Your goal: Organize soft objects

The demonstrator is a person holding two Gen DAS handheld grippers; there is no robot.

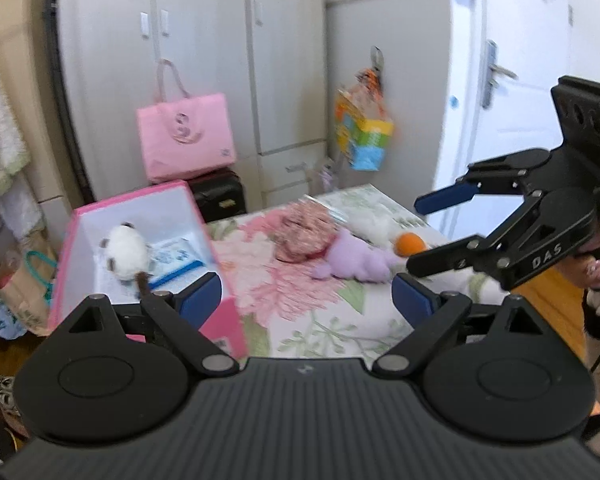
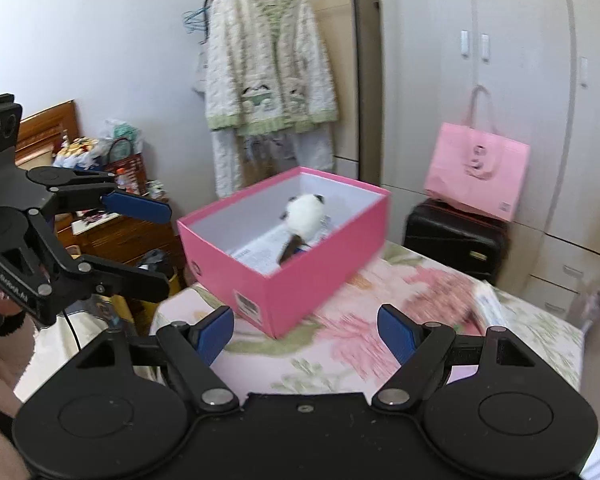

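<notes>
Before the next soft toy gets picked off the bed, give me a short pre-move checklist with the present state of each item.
1. Left gripper empty, jaws apart: ok.
2. Right gripper empty, jaws apart: ok.
3. Open pink cardboard box standing upright on the floral bedspread: ok.
4. Room left in the box: ok; only the white plush toy with dark ears lies on papers inside.
5. Next toys reachable: ok; the lilac plush toy, an orange ball and a white fluffy toy lie uncovered on the bed.
6. Grippers clear of each other: cannot tell; the right one hangs close over the toys in the left wrist view.
</notes>
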